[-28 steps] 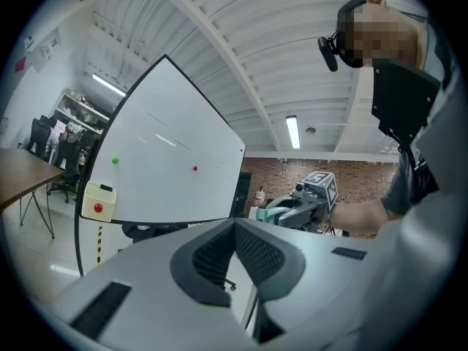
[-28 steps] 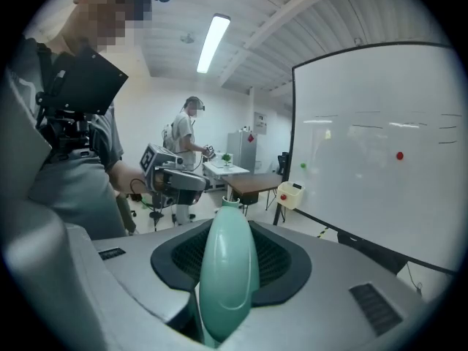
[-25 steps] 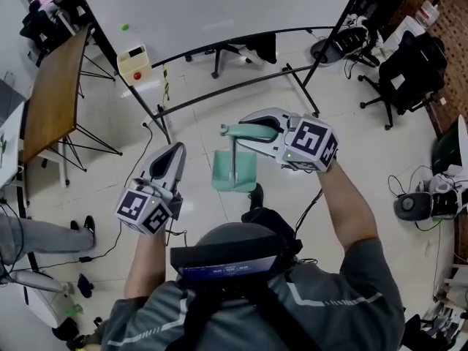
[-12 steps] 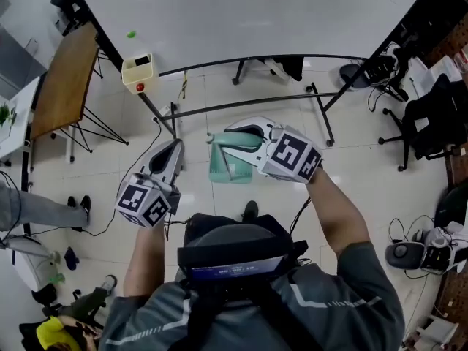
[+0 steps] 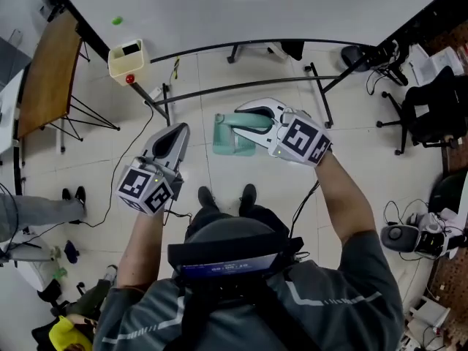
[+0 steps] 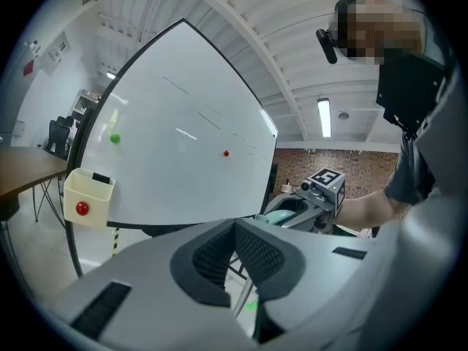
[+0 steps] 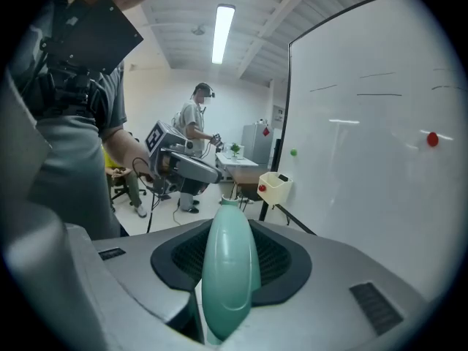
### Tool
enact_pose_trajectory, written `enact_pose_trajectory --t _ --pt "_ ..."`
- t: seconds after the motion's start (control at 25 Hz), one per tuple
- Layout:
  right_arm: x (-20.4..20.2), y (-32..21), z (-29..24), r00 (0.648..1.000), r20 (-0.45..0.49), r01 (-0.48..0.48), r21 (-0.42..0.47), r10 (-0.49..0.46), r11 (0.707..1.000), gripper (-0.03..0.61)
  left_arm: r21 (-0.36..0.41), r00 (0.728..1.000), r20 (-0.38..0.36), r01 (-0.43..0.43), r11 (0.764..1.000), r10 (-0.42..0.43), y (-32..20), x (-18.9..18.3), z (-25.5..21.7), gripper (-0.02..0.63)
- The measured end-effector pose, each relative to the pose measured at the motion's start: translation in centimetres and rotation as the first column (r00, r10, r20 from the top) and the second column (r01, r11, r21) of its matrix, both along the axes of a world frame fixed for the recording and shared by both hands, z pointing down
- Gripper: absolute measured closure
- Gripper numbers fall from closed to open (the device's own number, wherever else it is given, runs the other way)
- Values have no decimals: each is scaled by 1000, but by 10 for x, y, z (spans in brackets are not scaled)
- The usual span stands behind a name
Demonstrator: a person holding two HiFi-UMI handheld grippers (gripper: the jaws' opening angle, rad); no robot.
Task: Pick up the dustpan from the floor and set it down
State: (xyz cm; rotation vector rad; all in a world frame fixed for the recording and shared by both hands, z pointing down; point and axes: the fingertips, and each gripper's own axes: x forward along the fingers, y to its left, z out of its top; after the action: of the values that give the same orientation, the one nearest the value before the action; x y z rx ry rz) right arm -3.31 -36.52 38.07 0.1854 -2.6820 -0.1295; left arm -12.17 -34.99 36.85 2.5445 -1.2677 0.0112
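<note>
The dustpan (image 5: 232,137) is pale green and hangs above the tiled floor on its long handle (image 5: 252,121). My right gripper (image 5: 245,118) is shut on that handle, level with the whiteboard's foot bar. In the right gripper view the rounded green handle (image 7: 228,269) sits upright between the dark pads (image 7: 281,258). My left gripper (image 5: 175,131) is to the left of the dustpan and apart from it. Its jaws stand together with nothing between them, as the left gripper view (image 6: 235,229) shows. That view also shows the right gripper (image 6: 311,199) off to the right.
A wheeled whiteboard (image 5: 241,6) stands just ahead, its black base bars (image 5: 241,85) across the floor. A cream tray (image 5: 126,59) with a red magnet hangs at its left corner. A wooden table (image 5: 44,72) is far left, office chairs (image 5: 431,97) right, another person's leg (image 5: 33,212) left.
Both grippers have moved forward toward the whiteboard, the right one still carrying the dustpan by its handle. The whiteboard's base now lies closer, and the wearer's feet have come into view.
</note>
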Motion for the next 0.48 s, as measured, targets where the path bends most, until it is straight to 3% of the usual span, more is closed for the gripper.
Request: enact_pose_trajectory --t 0.16,0.32,0.48 --pt "-2 -28 50 1000 3 -21 -32 21 999 423 -49 1000 4 -18 999 18 -26 -6 50 586" --pt "1 -50 113 999 -20 -26 -44 26 999 423 -92 998 -38 -52 994 48 -45 1 108 586" --pt "-3 -68 194 997 -71 -22 -79 17 997 423 -139 1000 -2 21 990 -21 -68 -7 188 586"
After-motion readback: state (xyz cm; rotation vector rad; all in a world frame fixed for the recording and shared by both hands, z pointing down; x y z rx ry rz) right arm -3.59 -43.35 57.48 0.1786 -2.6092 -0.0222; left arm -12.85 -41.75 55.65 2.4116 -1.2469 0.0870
